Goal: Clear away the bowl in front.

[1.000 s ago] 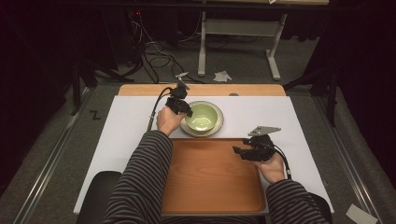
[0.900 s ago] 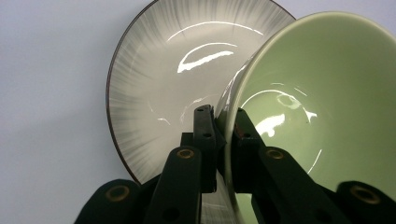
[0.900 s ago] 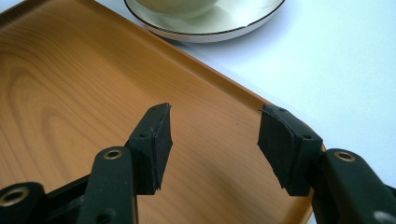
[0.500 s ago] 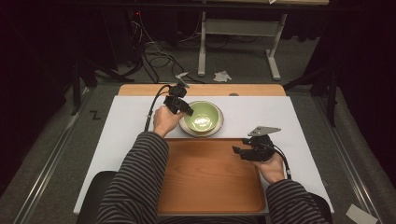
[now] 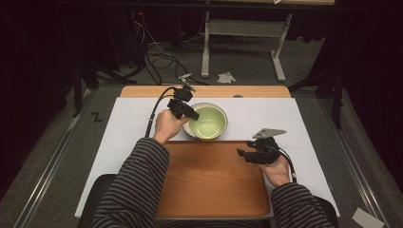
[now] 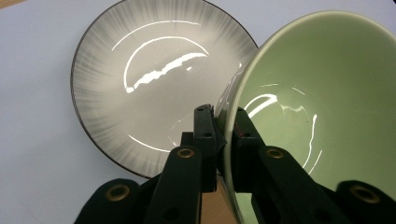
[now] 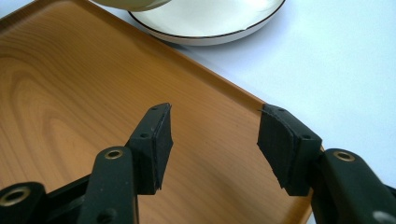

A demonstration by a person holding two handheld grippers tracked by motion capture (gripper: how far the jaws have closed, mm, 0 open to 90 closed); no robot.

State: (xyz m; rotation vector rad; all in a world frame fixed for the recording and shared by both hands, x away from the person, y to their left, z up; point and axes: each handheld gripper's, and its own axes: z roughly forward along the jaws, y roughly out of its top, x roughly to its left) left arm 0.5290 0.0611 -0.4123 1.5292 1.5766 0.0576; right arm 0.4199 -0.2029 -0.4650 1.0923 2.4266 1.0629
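The left gripper has the green bowl by its rim, fingers clamped on the wall, one outside and one inside. The bowl hangs tilted above the grey plate, toward the far edge of the table, just beyond the far edge of the wooden tray. Over at the tray's right edge, the right gripper hovers with its fingers spread wide, nothing between them, well apart from the bowl.
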